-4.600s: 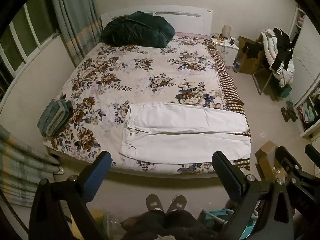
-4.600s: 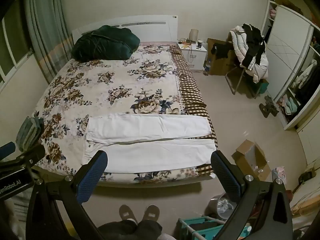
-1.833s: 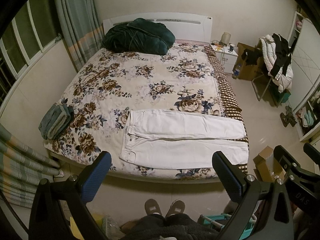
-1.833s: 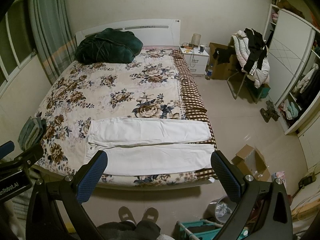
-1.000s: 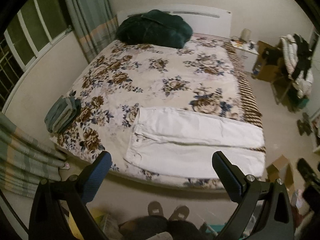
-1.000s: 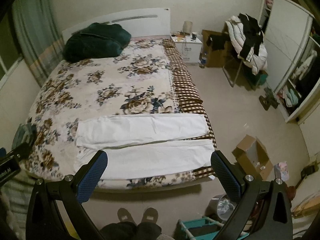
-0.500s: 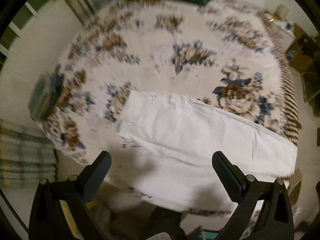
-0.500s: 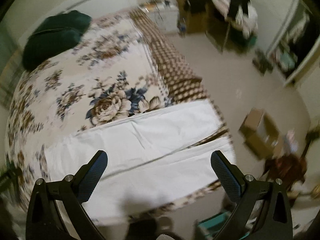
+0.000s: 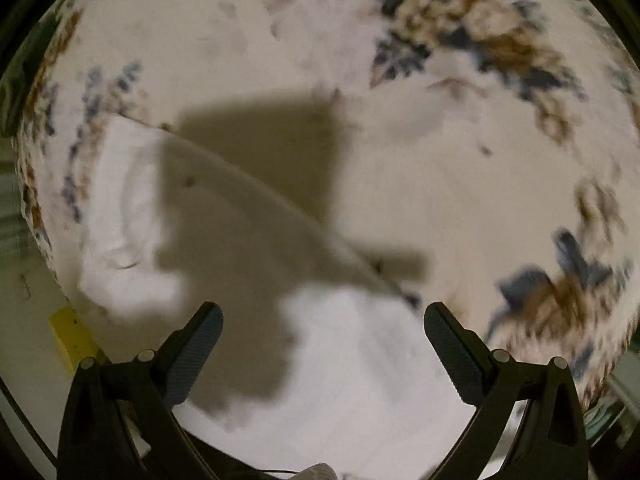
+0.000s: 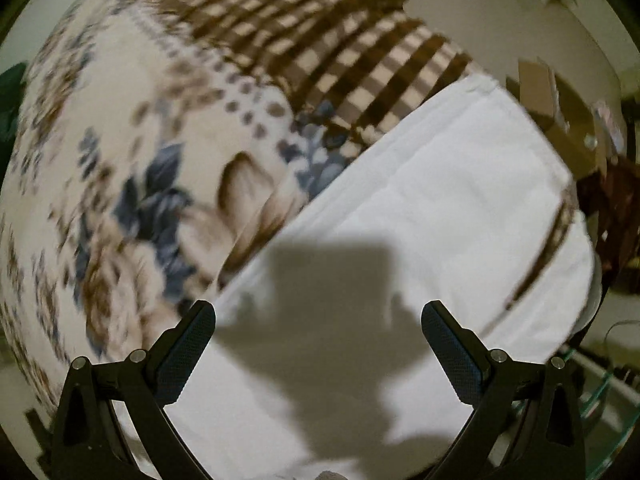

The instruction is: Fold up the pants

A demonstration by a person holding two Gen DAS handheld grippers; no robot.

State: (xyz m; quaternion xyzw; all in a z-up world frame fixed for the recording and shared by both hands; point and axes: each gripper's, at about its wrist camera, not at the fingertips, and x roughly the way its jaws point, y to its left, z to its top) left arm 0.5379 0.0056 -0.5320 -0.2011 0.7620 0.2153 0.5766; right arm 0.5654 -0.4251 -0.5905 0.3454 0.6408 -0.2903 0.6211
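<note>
White pants [image 9: 360, 344] lie flat on the flowered bedspread [image 9: 440, 152]. In the left wrist view I see their waist end [image 9: 120, 216] at the left, partly under the gripper's shadow. My left gripper [image 9: 322, 316] is open and empty, close above the pants near the waist. In the right wrist view the leg ends of the pants [image 10: 460, 184] reach the bed's right edge. My right gripper [image 10: 318, 314] is open and empty, close above the far leg. Both views are blurred by motion.
The brown checked border [image 10: 340, 40] of the bedspread hangs at the bed's right side. A cardboard box [image 10: 552, 96] stands on the floor beyond the leg ends. A yellow object [image 9: 72, 336] lies on the floor by the bed's near left corner.
Both grippers have dropped from high above the bed's foot to close over the pants, the left toward the waist, the right toward the leg ends. Both stay open.
</note>
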